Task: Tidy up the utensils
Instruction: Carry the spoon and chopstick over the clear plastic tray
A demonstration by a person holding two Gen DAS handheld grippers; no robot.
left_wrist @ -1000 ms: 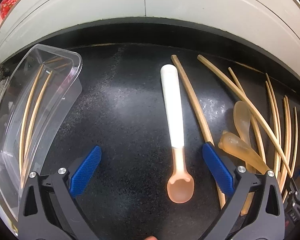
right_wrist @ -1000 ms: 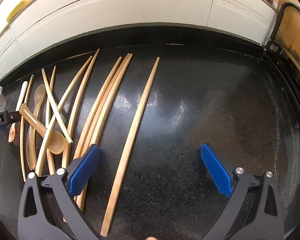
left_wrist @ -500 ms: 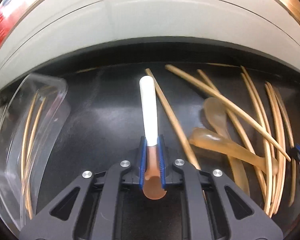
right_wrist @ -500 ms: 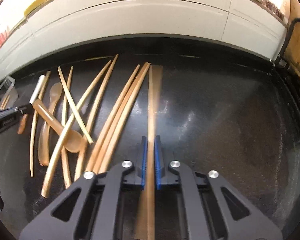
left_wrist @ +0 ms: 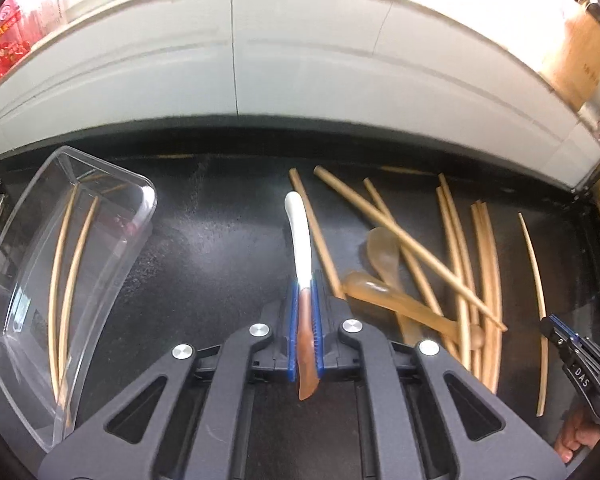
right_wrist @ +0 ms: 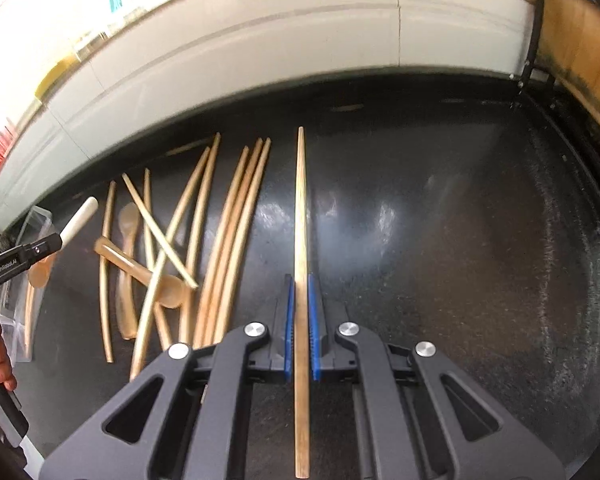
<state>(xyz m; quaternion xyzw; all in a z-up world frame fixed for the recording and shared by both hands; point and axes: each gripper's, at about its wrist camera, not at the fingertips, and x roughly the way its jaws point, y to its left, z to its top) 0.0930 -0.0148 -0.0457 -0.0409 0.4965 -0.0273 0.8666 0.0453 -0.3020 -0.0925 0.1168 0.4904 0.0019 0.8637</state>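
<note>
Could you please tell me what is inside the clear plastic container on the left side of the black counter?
Inside the clear plastic container lie two thin wooden chopsticks, side by side along its length. Reflections on its near wall blur that end, so anything small there cannot be ruled out.

Bright light is washing out the top, glare is streaking the black countertop (right_wrist: pixel 440 208), fisheye edges are bending and blurring.

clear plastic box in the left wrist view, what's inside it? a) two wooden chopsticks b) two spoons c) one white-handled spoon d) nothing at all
a: two wooden chopsticks lie lengthwise inside the clear plastic box, while the white-handled spoon is outside it, clamped in the left claw, and the other spoons lie out on the dark counter.
</note>
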